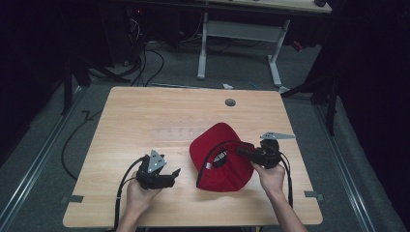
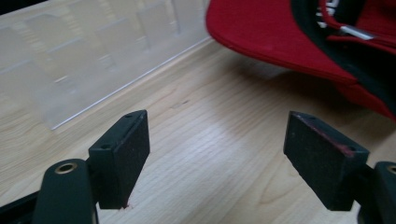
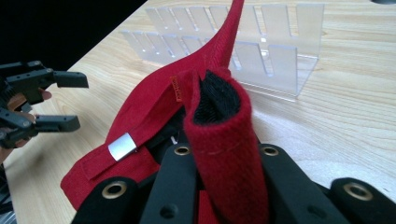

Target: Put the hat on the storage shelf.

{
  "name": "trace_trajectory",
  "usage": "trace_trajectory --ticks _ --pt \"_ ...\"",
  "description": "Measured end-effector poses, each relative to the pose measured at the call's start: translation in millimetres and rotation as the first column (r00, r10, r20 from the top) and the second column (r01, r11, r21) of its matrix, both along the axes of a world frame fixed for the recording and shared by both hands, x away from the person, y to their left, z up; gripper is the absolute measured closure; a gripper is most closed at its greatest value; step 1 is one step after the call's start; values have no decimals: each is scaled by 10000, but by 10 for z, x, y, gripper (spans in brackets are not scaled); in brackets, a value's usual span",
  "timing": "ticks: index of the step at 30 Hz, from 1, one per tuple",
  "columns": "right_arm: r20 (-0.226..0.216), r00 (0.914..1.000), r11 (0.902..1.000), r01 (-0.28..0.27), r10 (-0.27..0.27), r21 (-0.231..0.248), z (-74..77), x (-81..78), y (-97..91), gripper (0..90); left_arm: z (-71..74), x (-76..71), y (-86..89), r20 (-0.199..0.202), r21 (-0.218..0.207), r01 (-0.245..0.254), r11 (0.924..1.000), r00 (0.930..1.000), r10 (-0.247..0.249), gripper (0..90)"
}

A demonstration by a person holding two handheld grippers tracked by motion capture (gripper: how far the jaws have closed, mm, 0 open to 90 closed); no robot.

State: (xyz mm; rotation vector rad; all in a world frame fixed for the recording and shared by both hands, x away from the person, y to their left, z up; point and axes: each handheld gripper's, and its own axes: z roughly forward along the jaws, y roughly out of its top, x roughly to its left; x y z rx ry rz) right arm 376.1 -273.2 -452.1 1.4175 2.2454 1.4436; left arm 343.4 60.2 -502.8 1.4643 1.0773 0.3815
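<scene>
My right gripper (image 3: 219,154) clamps the red fabric cap (image 1: 220,157); left gripper (image 1: 162,175) waits beside it, jaws apart. Cap grabbed, rest unclear.

Light: table (image 1: 145,125) bright from overhead, surroundings dark.
Shadows: soft, under the cap (image 2: 280,37).
Focus: close jaws slightly blurred.

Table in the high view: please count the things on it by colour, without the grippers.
Red fabric baseball cap: 1
Clear acrylic slotted rack: 1
Total: 2
The right gripper is clamped on the cap's back edge; the left gripper is open, beside it.
</scene>
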Motion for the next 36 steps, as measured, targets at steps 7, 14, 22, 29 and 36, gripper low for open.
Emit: trace_trajectory --ticks 7,14,22,29,36 --pt "-228 9996 9998 -139 143 171 51 26 13 847 26 -51 -172 259 637 677 9957 9973 -694 187" --pt "-513 9981 9981 -320 347 520 42 62 38 847 31 -43 -289 386 1041 1101 9884 9927 -1147 202" --pt "-670 9961 9946 -515 576 896 88 102 66 847 -15 -14 -378 531 1547 1209 9805 9900 -1305 189" --pt "-866 9927 9925 -759 843 961 121 127 118 847 32 -11 -403 817 1451 1189 9822 9879 -1316 178" --pt "-1153 9885 9916 -867 976 958 128 166 190 846 56 -37 -393 1023 1364 1124 9842 9866 -1269 181"
